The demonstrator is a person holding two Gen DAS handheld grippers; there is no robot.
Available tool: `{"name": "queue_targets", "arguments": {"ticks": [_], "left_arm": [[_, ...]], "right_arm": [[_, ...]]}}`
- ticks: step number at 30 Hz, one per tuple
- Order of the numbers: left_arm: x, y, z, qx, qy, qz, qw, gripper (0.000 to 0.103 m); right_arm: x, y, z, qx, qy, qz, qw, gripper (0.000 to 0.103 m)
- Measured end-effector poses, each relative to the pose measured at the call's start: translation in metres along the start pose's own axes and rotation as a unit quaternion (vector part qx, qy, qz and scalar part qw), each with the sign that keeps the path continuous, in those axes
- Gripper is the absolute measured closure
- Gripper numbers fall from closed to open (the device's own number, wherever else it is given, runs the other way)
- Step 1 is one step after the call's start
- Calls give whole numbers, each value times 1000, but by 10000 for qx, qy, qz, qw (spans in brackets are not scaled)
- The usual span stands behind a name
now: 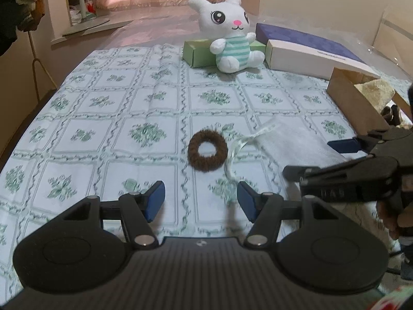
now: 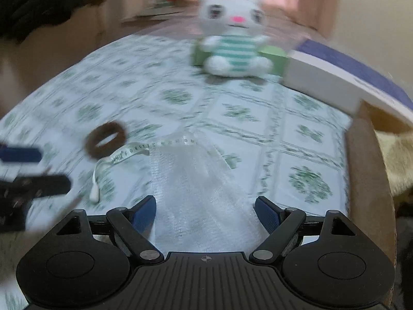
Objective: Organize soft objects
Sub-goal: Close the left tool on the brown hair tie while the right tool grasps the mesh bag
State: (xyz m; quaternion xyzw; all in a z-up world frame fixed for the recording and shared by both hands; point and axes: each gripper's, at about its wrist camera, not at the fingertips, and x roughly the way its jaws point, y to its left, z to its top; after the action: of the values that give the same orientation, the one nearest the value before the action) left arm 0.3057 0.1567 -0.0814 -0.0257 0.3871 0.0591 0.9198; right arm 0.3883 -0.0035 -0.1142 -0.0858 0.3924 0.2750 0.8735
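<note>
A brown fuzzy scrunchie (image 1: 207, 151) (image 2: 105, 139) lies flat on the floral sheet. My left gripper (image 1: 200, 201) hovers just short of it, open, with nothing between its blue pads. Right of the scrunchie lies a white mesh pouch (image 1: 291, 142) (image 2: 191, 180) with a printed ribbon (image 2: 129, 152). My right gripper (image 2: 206, 214) (image 1: 320, 159) stands open over the pouch's near end, and its pads are clear of the fabric. A white bunny plush (image 1: 229, 33) (image 2: 232, 41) in a green striped shirt sits upright at the far side. The right wrist view is motion-blurred.
A green carton (image 1: 198, 51) lies behind the bunny, with a white and blue box (image 1: 309, 49) to its right. An open cardboard box (image 1: 356, 100) (image 2: 369, 180) at the right holds something beige and fluffy (image 1: 376, 93). My left gripper (image 2: 33, 170) shows at the right wrist view's left edge.
</note>
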Motion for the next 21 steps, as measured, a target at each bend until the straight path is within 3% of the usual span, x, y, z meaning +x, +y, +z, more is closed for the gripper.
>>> {"name": "queue_targets", "arguments": {"ticks": [7, 16, 19, 21], "left_arm": [[26, -6, 16, 167, -145, -53, 9997, 44], [59, -1, 22, 151, -82, 50, 9998, 47], [61, 0, 23, 127, -154, 13, 9998, 66], [62, -1, 22, 121, -148, -11, 9998, 72]], "right_arm": [[-1, -33, 8, 1249, -177, -294, 9916, 20], [-3, -30, 2, 975, -350, -154, 9945, 18], [0, -27, -1, 849, -369, -153, 9956, 15], [1, -25, -2, 766, -382, -182, 9962, 15]]}}
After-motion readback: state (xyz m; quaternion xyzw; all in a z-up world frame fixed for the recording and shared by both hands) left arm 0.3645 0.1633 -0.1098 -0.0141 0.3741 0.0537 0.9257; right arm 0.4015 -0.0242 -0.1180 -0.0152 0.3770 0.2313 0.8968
